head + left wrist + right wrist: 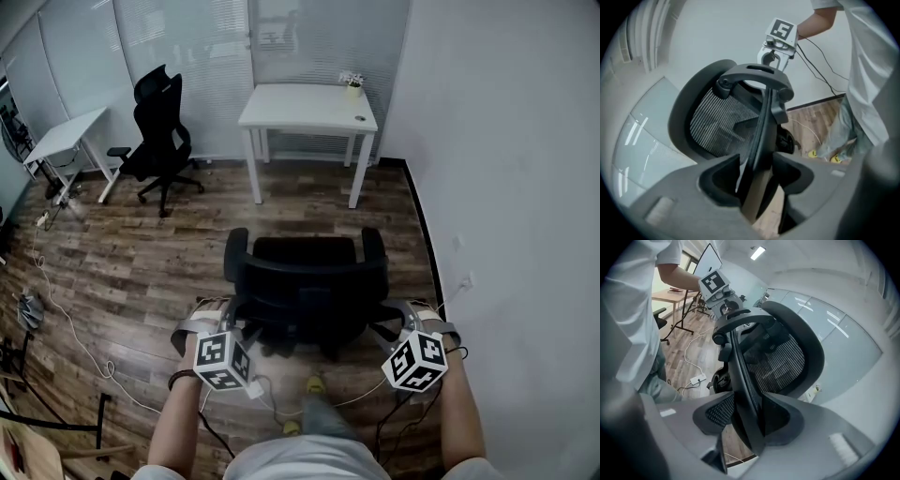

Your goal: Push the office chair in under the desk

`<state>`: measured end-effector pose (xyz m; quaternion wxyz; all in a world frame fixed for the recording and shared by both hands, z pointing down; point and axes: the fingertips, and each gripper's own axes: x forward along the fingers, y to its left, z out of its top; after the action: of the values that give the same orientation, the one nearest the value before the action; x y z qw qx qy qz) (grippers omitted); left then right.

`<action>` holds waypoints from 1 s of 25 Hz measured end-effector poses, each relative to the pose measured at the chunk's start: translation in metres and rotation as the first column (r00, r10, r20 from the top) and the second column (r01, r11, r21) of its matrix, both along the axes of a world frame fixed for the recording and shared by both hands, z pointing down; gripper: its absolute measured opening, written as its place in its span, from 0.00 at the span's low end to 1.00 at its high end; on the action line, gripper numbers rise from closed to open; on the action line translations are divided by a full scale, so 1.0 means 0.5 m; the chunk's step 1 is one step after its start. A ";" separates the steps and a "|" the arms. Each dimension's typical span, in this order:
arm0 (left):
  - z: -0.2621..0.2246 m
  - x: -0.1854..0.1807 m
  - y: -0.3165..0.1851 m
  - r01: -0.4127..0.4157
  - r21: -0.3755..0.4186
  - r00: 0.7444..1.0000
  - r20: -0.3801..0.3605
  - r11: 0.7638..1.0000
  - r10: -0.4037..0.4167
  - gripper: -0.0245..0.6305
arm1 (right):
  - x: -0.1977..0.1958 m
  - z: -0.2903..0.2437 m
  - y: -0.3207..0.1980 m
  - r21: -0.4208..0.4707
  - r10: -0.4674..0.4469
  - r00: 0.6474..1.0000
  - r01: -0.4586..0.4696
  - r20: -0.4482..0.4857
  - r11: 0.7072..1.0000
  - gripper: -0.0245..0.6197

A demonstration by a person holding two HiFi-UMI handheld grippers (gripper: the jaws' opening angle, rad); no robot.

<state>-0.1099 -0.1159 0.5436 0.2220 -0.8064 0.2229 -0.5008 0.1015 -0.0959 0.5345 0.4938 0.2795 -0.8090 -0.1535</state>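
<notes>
The office chair (305, 281) stands on the wood floor (141, 272), well short of the white desk (309, 105), backrest on the side away from it. The left gripper (757, 171) has its jaws wide, straddling the backrest's left edge (a gap shows alongside). The right gripper (749, 404) likewise stands wide astride the right edge.

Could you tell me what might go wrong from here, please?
The left gripper and right gripper have open jaws straddling the back rim of the office chair, so they may slip off. The power strip and its cable lie on the floor by the chair's base; casters could snag. A bump against the desk might topple the potted plant.
</notes>
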 end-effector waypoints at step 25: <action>-0.010 0.021 -0.383 0.029 0.040 1.000 -0.011 0.999 -0.028 0.40 | 0.020 -0.006 -0.373 0.019 0.016 0.999 -0.017 0.046 1.000 0.34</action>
<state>-0.0996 -0.3076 0.5387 0.2300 -0.8009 0.2456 -0.4953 0.1116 -0.2822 0.5317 0.4736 0.2944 -0.8163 -0.1509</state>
